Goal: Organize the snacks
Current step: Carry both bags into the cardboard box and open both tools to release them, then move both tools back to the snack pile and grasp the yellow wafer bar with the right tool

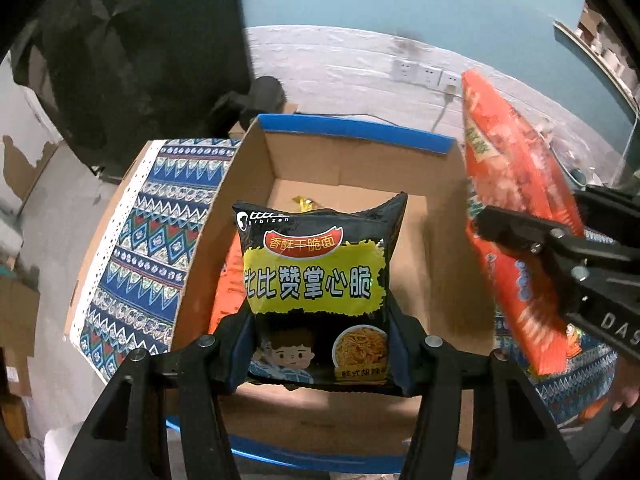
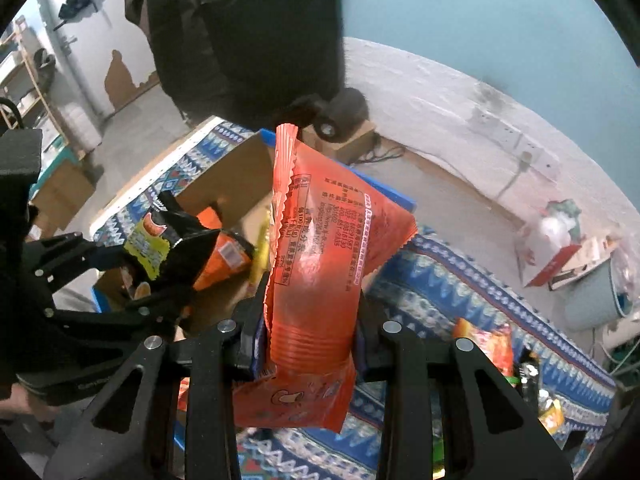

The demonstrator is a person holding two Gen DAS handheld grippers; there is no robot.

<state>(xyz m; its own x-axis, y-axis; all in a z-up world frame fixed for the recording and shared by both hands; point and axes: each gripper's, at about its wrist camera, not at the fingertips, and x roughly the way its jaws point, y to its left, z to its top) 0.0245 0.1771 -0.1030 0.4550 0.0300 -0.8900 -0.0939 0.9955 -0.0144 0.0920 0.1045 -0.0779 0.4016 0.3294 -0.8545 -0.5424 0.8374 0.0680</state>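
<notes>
Clearly we read "bibizan" and 比比赞掌心脆 on the black and yellow noodle-snack packet point(image 1: 316, 300), under a red band reading 香酥干脆面. We see it upright, long axis vertical, print facing the left wrist camera, above the open cardboard box point(image 1: 360, 168). Our left gripper point(image 1: 320, 344) is clenched on its lower half, one finger at each side edge. Right of the box, the orange snack bag point(image 2: 316, 272) also stands on end, top seal up, tilted slightly; its back shows a nutrition table and small print we cannot read. Our right gripper point(image 2: 310, 340) is clamped on its lower part. Inside the box lies another orange packet point(image 1: 228, 284), left of the black one.
</notes>
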